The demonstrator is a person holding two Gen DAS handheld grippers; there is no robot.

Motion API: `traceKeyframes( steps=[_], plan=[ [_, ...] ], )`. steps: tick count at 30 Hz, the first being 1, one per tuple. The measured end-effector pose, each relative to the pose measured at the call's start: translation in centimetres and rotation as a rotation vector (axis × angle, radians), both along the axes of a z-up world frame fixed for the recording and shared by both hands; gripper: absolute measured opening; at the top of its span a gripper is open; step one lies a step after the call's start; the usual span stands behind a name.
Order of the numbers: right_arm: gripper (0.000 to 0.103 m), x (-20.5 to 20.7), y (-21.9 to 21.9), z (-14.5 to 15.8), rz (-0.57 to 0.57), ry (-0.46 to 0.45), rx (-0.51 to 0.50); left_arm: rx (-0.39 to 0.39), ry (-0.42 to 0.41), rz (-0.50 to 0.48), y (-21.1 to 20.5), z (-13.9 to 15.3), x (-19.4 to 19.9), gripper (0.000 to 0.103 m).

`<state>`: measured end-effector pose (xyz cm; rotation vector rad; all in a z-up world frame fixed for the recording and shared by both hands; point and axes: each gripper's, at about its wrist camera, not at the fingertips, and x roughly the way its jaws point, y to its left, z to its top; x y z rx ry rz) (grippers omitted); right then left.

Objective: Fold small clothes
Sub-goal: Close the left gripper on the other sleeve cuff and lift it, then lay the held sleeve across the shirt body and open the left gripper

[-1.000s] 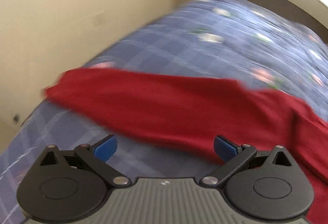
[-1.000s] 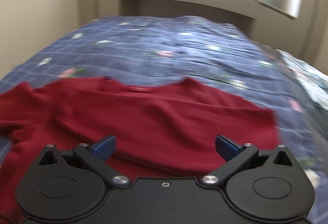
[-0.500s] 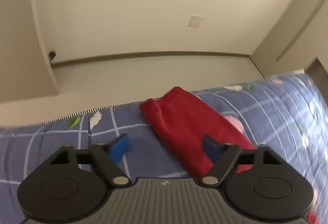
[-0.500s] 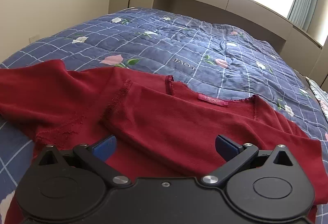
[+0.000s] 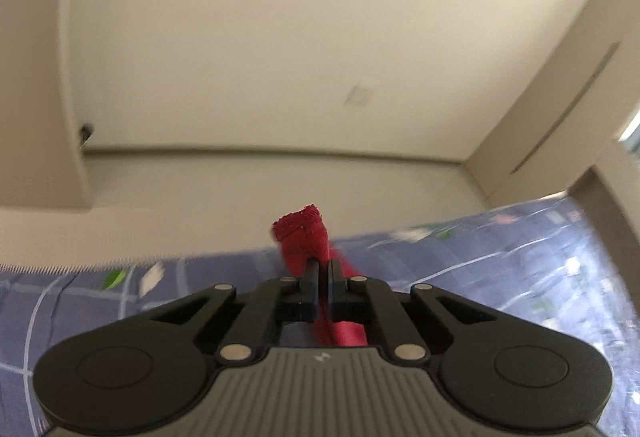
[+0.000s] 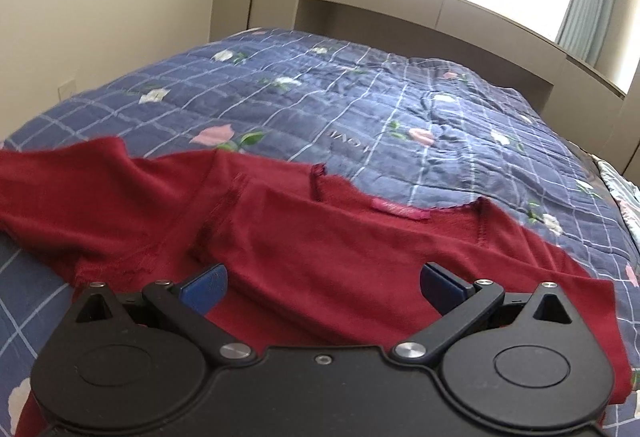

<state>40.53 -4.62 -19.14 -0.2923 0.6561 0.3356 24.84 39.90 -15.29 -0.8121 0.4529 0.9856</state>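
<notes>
Early stage: left gripper (image 5: 324,269) has its fingers clamped on the sleeve cuff (image 5: 301,227) of the red top (image 6: 340,257), which lies spread on the bed (image 6: 360,97). Right gripper (image 6: 322,283) hovers over it, fingers apart. No body folds visible; sleeves and body folds remain.

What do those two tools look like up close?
Both are black, with two round discs and jointed links with silver rivets. The left tool has a grey ribbed body with a small white mark. The right tool has blue finger pads and a smooth black body.
</notes>
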Motion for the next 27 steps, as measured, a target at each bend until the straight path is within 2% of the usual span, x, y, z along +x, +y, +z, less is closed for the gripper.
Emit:
traceKeyframes(
  steps=[4,8,11,14,17,20,24,27],
  plan=[
    [0.102,0.1,-2.1,1.5,-0.025,-0.020,0.031,0.115,-0.095,-0.113,-2.7,4.8,1.6,0.002],
    [0.102,-0.2,-4.9,2.9,-0.071,-0.044,0.059,0.211,-0.202,-0.295,-6.7,9.6,4.0,0.002],
    [0.102,-0.6,-7.5,3.7,-0.106,-0.058,0.071,0.253,-0.276,-0.465,-10.8,12.5,6.2,0.003],
    [0.102,-1.1,-10.3,4.1,-0.145,-0.062,0.073,0.257,-0.320,-0.636,-15.5,14.1,8.7,0.003],
    [0.102,-1.7,-13.5,4.0,-0.187,-0.061,0.072,0.284,-0.331,-0.806,-20.9,14.4,11.5,0.003],
    [0.102,-2.3,-16.8,3.6,-0.222,-0.047,0.075,0.302,-0.296,-0.948,-26.4,13.3,13.8,0.003],
    [0.102,-3.1,-20.9,2.6,-0.246,-0.015,0.086,0.268,-0.230,-1.078,-33.5,10.1,15.7,0.003],
    [0.102,-3.6,-23.2,2.0,-0.240,0.007,0.091,0.254,-0.155,-1.158,-38.0,6.9,15.6,0.003]
  ],
)
